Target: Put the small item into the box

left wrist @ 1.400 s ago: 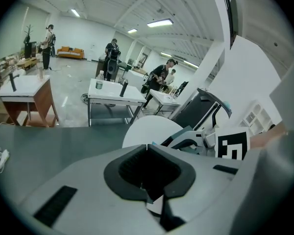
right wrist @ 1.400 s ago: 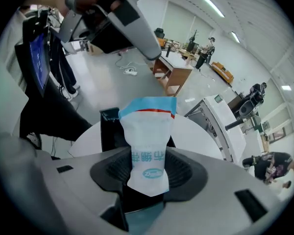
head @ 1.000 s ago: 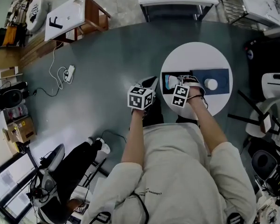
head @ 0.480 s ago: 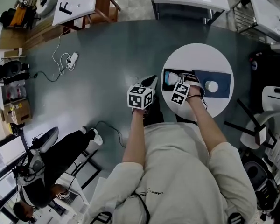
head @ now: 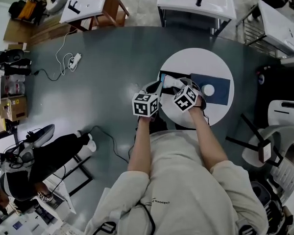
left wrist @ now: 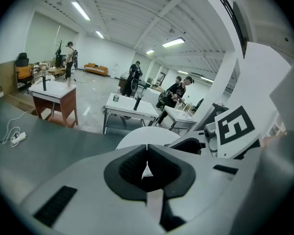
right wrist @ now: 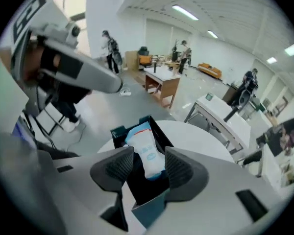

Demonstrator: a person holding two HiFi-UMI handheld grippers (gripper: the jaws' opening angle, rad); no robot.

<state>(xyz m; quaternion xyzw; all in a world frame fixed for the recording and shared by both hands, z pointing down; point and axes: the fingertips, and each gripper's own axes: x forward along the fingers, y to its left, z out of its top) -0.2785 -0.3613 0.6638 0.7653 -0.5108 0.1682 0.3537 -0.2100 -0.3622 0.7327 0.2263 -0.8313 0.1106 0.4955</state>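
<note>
Right gripper (right wrist: 149, 166) at the round white table (head: 196, 62). Its jaws stand on either side of the near end of the small packet (right wrist: 148, 153) and, as far as we can judge, pinch it. The packet, white with blue print, sits over the open dark box (right wrist: 118, 131), with its near end down inside the walls and its far end up by the far wall. Its long axis runs straight away from the jaws, along the length of the box. We therefore judge that the coming move is a short drop and release rather than any sideways travel.

The left gripper (left wrist: 147, 163) has its jaws pressed together on nothing. It hangs just off the table's left edge, farther from the box than the right one.

We count one packet, one box, and one blue panel (head: 220, 92) beside the box. On the panel lies one round white object (head: 208, 89), which we cannot identify.
</note>
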